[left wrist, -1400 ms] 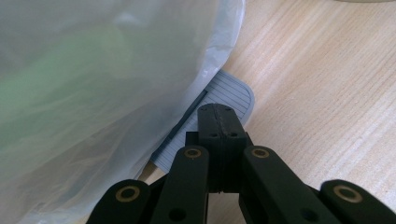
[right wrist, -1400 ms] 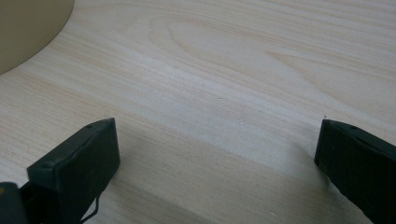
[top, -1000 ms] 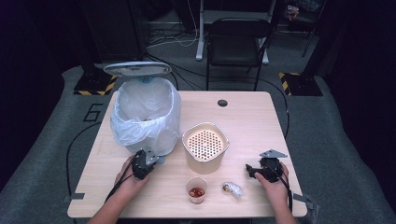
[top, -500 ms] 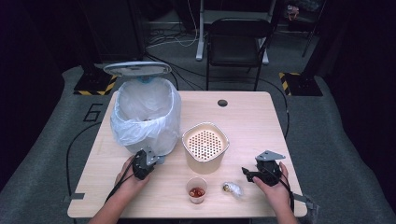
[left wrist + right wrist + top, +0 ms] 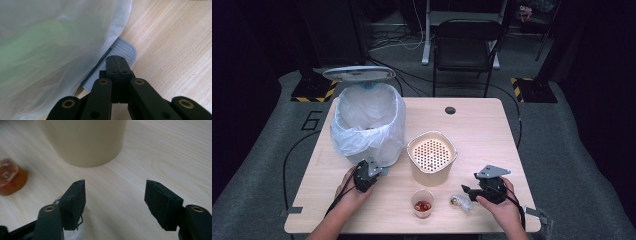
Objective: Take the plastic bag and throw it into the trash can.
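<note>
- Dark room around a pale wood-grain table (image 5: 482, 125); grey carpet underneath, a black chair (image 5: 467, 50) behind the far edge, yellow-black floor markers at both far corners, cables trailing on the floor.
- Pedal bin (image 5: 368, 125) stands on the table's left half, lined with a translucent white bag, lid (image 5: 359, 74) tipped up and open.
- Left gripper (image 5: 364, 176) sits at the foot of the bin. In the left gripper view its fingers (image 5: 117, 67) are pressed together with nothing between them, their tip resting on the grey ribbed pedal (image 5: 122, 50) that pokes out from under the bag. Judgement: the closed tip is used as a pusher to hold the pedal down, which would explain the raised lid.
- Cream container with a perforated insert (image 5: 432, 157) stands mid-table, just right of the bin.
- Small clear cup (image 5: 422, 204) with reddish contents stands near the front edge, in front of the cream container.
- Crumpled clear wrapper (image 5: 460, 202) with something small inside lies just right of the cup.
- Right gripper (image 5: 472, 190) is held low beside the wrapper, fingers (image 5: 75, 202) spread wide and empty, pointing toward the cream container; a bit of clear wrap shows by the left one in the right gripper view.
- Judgement: the likely target is the wrapper, to be carried to the open bin; it is thin and crinkly, so the pinch may slip.
</note>
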Tool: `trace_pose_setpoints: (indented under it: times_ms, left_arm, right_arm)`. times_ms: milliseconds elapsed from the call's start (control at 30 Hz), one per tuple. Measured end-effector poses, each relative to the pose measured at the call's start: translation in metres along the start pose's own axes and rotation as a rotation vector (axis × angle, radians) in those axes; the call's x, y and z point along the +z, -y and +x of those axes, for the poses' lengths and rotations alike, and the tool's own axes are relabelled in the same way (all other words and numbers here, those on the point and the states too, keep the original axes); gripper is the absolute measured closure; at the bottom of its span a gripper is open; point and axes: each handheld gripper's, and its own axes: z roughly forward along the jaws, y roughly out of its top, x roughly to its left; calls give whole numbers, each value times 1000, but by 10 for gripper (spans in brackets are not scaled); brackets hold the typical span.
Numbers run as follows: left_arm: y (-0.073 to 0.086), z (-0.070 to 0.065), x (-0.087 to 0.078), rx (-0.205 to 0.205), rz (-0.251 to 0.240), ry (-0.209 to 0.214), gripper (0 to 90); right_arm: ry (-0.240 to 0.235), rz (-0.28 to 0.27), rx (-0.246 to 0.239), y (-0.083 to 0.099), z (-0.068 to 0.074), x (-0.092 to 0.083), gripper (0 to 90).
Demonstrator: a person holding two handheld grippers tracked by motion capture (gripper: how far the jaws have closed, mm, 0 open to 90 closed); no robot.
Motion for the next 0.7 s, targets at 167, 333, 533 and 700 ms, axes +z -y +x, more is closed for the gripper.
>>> trace_pose_setpoints:
  times_ms: [167, 333, 533, 700]
  left_arm:
    - [0, -1, 0, -3, -4, -7, 900]
    - [0, -2, 1, 0, -6, -17, 900]
    - [0, -2, 1, 2, -8, -16, 900]
    - [0, -2, 1, 1, -7, -14, 900]
  right_arm:
    - [-58, 41, -35, -1, 9, 0, 408]
    - [-88, 73, -61, 0, 16, 1, 420]
    - [-125, 98, -103, 4, 24, 7, 442]
    - [-150, 152, -118, 10, 23, 17, 524]
